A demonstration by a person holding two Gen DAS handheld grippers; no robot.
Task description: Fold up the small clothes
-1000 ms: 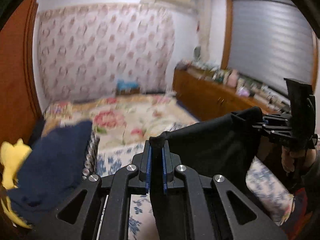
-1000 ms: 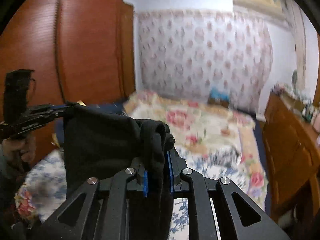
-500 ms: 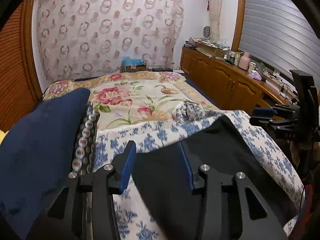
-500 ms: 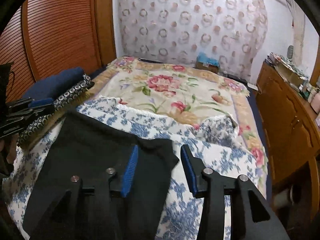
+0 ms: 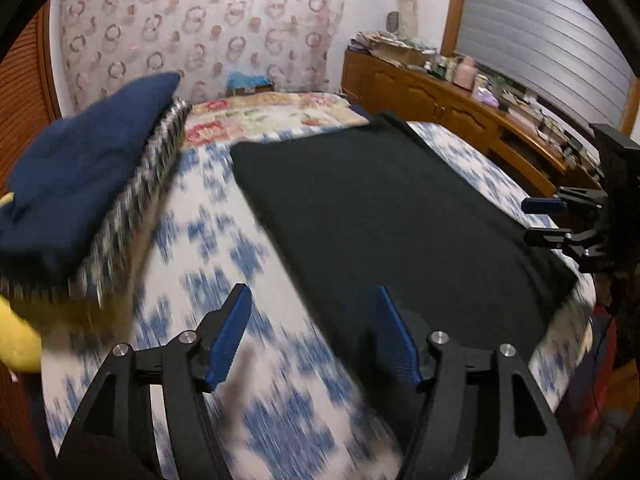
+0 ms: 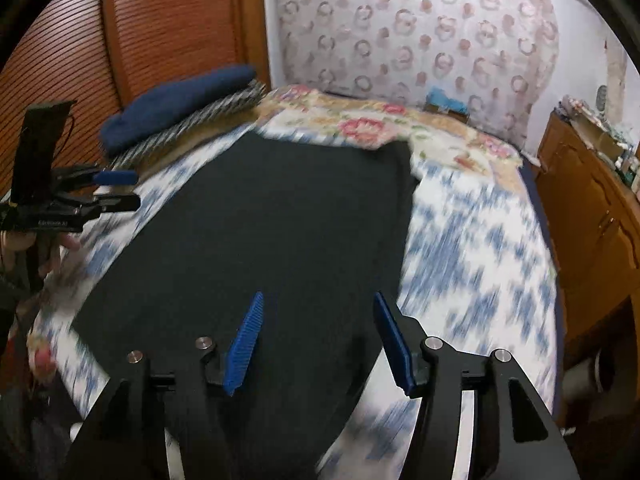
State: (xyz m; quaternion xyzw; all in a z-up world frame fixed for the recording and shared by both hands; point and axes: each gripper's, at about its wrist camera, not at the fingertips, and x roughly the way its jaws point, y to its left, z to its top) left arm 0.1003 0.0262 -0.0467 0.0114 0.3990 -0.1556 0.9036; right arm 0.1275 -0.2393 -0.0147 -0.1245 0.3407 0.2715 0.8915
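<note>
A black garment (image 5: 392,216) lies spread flat on the blue-and-white floral bed cover (image 5: 224,248); it also shows in the right wrist view (image 6: 272,232). My left gripper (image 5: 314,332) is open and empty, above the garment's near left edge. My right gripper (image 6: 318,340) is open and empty, above the garment's near right part. Each gripper shows in the other's view, the right one (image 5: 552,220) at the garment's right edge and the left one (image 6: 116,190) at its left edge.
A folded navy garment (image 5: 80,168) lies on a patterned cloth (image 5: 148,184) at the bed's left side, with something yellow (image 5: 16,344) beside it. A wooden wardrobe (image 6: 140,40) stands left, a cluttered wooden sideboard (image 5: 460,108) right. A flowered quilt (image 6: 380,128) covers the far bed.
Both grippers let go of the black garment, which went from hanging between them to lying flat on the bed. Both jaws have opened wider and drawn back toward the near edge.
</note>
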